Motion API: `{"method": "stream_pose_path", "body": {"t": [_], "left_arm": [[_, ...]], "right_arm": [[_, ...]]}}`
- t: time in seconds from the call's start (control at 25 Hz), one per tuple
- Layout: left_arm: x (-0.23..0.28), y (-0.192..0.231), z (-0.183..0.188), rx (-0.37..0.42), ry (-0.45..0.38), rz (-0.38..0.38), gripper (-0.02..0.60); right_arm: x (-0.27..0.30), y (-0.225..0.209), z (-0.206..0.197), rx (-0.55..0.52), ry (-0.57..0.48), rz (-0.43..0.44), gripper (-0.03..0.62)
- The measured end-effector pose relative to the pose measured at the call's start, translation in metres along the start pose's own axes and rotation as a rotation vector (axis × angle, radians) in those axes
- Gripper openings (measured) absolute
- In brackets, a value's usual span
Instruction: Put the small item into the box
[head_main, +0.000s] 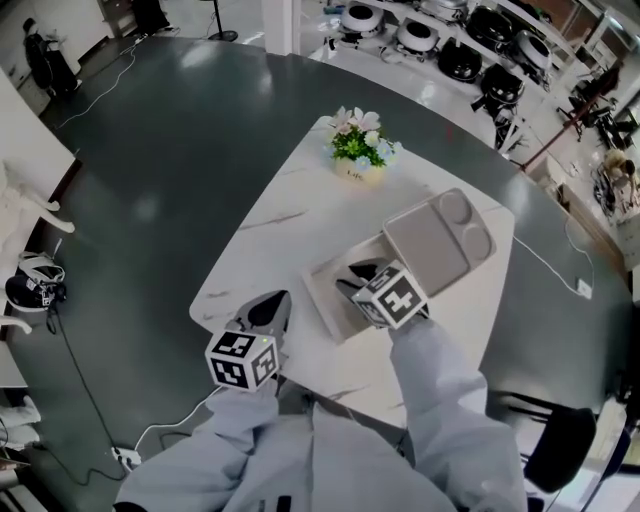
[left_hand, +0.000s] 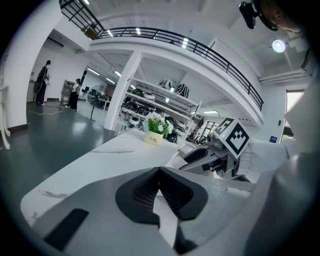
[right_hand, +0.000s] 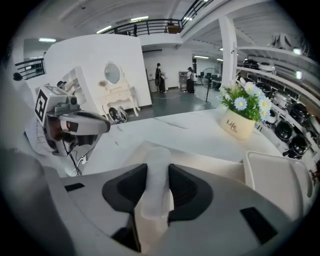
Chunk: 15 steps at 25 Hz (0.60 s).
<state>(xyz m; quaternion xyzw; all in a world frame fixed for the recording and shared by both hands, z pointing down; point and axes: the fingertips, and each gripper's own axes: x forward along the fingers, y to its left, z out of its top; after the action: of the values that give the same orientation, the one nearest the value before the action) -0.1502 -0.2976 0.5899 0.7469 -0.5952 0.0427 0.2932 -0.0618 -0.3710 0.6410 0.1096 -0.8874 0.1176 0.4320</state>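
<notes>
A small white wrapped item (right_hand: 156, 170) sits upright between the pads of my right gripper (right_hand: 157, 175), which is shut on it. In the head view this gripper (head_main: 352, 282) hangs tilted down over the open beige box (head_main: 322, 308) in the middle of the white marble table (head_main: 270, 230). The box's pale rim (right_hand: 210, 167) lies just beyond the jaws. My left gripper (head_main: 272, 306) rests low near the table's front left edge, apart from the box. Its pads meet at the tip (left_hand: 159, 172) with nothing between them.
The box's grey lid (head_main: 438, 238) lies beside the box on the right, also seen as a lid (right_hand: 277, 182) in the right gripper view. A pot of flowers (head_main: 358, 148) stands at the table's far end. Dark floor surrounds the table; shelves of appliances stand behind.
</notes>
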Motion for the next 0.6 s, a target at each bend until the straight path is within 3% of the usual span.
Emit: {"method": "stream_pose_path", "body": {"t": [0.16, 0.6], "left_arm": [[0.002, 0.002, -0.002, -0.005, 0.008, 0.000, -0.002], [0.001, 0.004, -0.006, -0.012, 0.016, 0.004, -0.002]], "right_arm": [[0.017, 0.003, -0.011, -0.031, 0.085, 0.035, 0.117], [0.034, 0.006, -0.024, -0.045, 0.193, 0.076, 0.120]]}}
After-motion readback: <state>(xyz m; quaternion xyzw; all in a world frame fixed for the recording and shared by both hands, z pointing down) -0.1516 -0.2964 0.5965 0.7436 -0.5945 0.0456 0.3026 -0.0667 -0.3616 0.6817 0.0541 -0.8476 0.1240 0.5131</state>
